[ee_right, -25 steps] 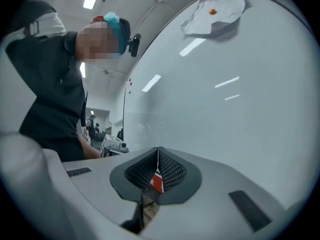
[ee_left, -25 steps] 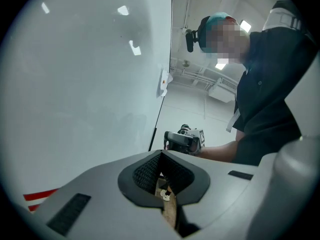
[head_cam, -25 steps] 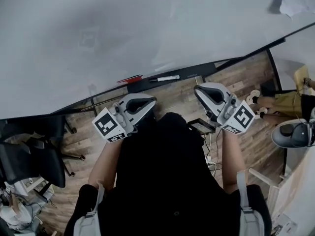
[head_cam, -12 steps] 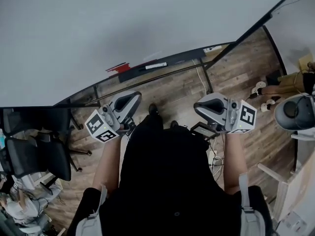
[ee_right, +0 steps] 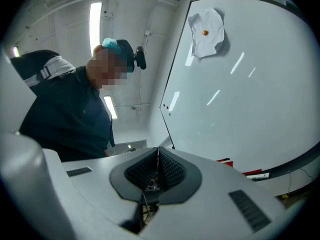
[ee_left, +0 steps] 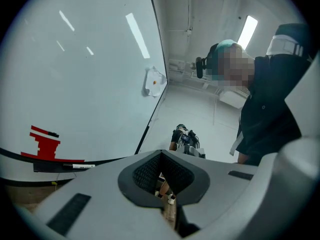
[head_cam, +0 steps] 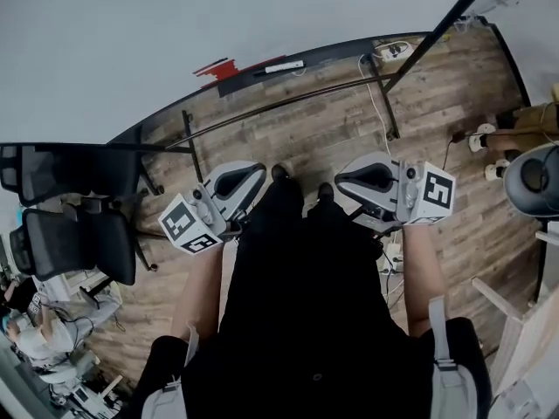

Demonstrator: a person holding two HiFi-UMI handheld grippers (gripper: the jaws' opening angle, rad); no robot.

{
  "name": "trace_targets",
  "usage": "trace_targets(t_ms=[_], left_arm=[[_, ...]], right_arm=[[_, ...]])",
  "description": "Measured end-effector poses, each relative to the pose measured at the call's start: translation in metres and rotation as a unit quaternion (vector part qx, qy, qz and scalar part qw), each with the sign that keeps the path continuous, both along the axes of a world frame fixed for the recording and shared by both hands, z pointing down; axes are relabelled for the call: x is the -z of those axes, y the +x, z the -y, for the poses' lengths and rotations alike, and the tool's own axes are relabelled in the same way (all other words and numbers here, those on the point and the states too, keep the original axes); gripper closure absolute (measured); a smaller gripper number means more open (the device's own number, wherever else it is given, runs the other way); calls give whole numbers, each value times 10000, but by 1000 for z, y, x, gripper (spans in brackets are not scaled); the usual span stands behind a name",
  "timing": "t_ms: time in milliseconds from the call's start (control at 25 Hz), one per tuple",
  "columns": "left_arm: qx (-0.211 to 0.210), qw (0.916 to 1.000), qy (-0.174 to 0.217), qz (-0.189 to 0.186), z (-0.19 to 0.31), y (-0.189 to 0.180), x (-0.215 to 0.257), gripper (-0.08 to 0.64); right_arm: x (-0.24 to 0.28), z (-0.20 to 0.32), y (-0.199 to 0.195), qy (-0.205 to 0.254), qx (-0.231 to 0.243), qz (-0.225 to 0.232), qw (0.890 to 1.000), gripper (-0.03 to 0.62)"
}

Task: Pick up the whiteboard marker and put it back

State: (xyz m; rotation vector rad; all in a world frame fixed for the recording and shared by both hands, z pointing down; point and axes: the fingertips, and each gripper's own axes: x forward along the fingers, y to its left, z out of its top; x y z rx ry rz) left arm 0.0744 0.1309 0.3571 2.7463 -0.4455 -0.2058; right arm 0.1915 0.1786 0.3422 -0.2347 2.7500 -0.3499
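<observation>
The whiteboard marker (head_cam: 279, 66), white with a dark cap, lies on the dark tray (head_cam: 332, 52) under the whiteboard (head_cam: 131, 33). It also shows as the marker (ee_left: 82, 166) in the left gripper view and the marker (ee_right: 257, 175) in the right gripper view. A red eraser (head_cam: 217, 68) sits just left of it. My left gripper (head_cam: 256, 175) and right gripper (head_cam: 342, 178) hang low in front of my body, well short of the tray. Both are shut with nothing between the pads. The left gripper (ee_left: 161, 156) and right gripper (ee_right: 157, 154) show their jaws pressed together.
A black office chair (head_cam: 74, 238) stands at the left on the wood floor. The whiteboard's stand bars (head_cam: 288, 103) run across the floor below the tray. A crumpled cloth (ee_right: 207, 26) hangs on the board. Another person (ee_left: 184, 140) stands far off.
The tray and marker have slid upward and farther off in the head view. Both grippers have come lower and closer to my body, staying shut and empty.
</observation>
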Motion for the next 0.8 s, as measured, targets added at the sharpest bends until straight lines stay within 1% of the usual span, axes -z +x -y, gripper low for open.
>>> trace_targets(t_ms=[120, 280, 440, 560, 680, 800], left_arm=[[-32, 9999, 80, 90, -15, -10, -4, 549], [-129, 9997, 214, -49, -26, -26, 2, 549], [-238, 9989, 373, -181, -34, -54, 14, 549], [-315, 9985, 368, -252, -45, -86, 18, 549], [-299, 9991, 203, -231, -56, -127, 5, 549], [-289, 9995, 44, -154, -66, -164, -10, 549]], right_arm=[[0, -12, -9, 6, -32, -61, 10000, 572], [3, -27, -27, 16, -185, -274, 9995, 572], [8, -34, -52, -86, -407, -471, 9980, 572], [9, -40, -80, -115, -538, -552, 9970, 571], [6, -43, -119, -98, -571, -705, 9958, 571], [4, -48, -157, -69, -558, -749, 9956, 571]])
